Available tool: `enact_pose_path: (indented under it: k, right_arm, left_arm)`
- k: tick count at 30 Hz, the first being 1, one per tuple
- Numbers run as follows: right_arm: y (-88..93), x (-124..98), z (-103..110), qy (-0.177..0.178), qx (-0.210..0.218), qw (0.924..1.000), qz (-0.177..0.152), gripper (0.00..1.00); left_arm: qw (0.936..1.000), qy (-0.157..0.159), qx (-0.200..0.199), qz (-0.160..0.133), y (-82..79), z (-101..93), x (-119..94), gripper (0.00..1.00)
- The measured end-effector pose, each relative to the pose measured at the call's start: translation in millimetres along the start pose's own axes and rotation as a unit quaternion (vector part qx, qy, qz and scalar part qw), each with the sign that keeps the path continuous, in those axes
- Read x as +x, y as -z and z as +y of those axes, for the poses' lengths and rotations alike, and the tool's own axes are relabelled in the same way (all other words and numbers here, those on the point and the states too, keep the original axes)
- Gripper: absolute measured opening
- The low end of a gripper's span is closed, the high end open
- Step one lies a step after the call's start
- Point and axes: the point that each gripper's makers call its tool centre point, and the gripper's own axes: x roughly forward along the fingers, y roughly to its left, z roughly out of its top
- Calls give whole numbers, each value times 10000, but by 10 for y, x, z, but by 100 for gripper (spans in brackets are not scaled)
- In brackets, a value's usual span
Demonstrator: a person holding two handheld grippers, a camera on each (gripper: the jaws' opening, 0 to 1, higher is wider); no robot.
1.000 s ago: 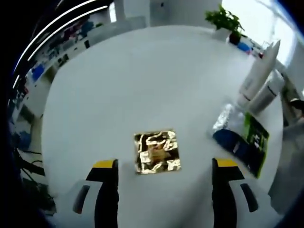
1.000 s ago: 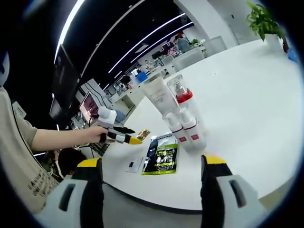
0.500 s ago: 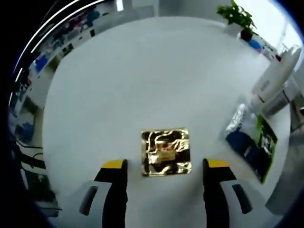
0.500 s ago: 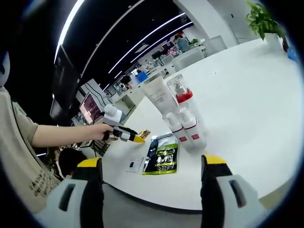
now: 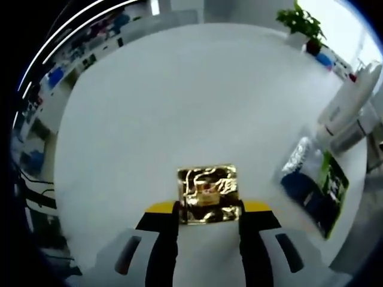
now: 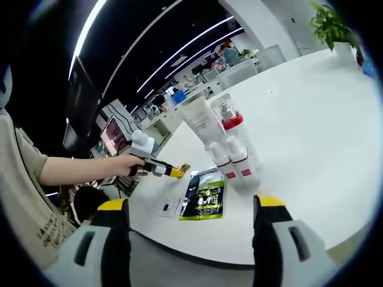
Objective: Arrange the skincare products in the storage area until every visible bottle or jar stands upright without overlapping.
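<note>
- Open office behind, ceiling light strips, round white bench (image 5: 179,89), potted plant (image 5: 297,21) at its far edge.
- Your left hand-held gripper (image 5: 207,209) is low over the bench, yellow-tipped jaws closed in on both side edges of the gold foil sachet (image 5: 207,194); sachet lies flat on the bench, gripped.
- In the right gripper view, your hand (image 6: 122,165) holds that left hand-held gripper (image 6: 174,173) at the sachet (image 6: 182,168).
- Your right hand-held gripper (image 6: 192,215): jaws wide apart, nothing between them, off the near bench edge.
- Upright cluster: white tube (image 6: 200,122), red-collared pump bottle (image 6: 229,121), two small white bottles (image 6: 233,161) touching in front.
- Green-black packet (image 6: 206,199) flat, just beside the small bottles; small card (image 6: 169,207) next to it.
</note>
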Motion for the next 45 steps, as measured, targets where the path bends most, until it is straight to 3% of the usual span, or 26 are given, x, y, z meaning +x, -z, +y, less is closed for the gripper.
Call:
enact_pose_path:
  k: [8,14,19,27,31,35,38,43,45]
  right_arm:
    - [-1,-1,7,-21,-4,10000,-7,85]
    - [-1,0,16,-48,-2,10000,-5,85]
    - [-3,-1,20,-61,-7,10000,-14,85]
    - [-10,-6,28,-73,-11,10000,-42,85]
    - [-11,-7,28,-78,-12,10000,-46,85]
    - [-8,-7,24,-77,-15,10000,-39,85]
    - [-7,-7,22,-69,-15,10000,-37,85]
    - [-10,-8,20,-62,-16,10000,-43,85]
    - [-10,-7,20,-63,-10,10000,-42,85]
  left_arm:
    - [9978,-134,-642,-69,-40,28,-101,35]
    - [9915,-256,-1271,-120,-11,33,-155,35]
    - [9776,-304,-2049,-370,-26,-62,-216,35]
    - [9615,-513,-2651,-514,111,-191,-297,35]
    - [9591,-592,-2686,-667,137,-321,-373,36]
    - [9513,-632,-2909,-804,147,-411,-411,36]
    - [9491,-647,-2972,-818,162,-464,-410,36]
    - [9555,-978,-2650,-849,233,-487,-432,36]
    - [9546,-1009,-2671,-850,260,-506,-434,36]
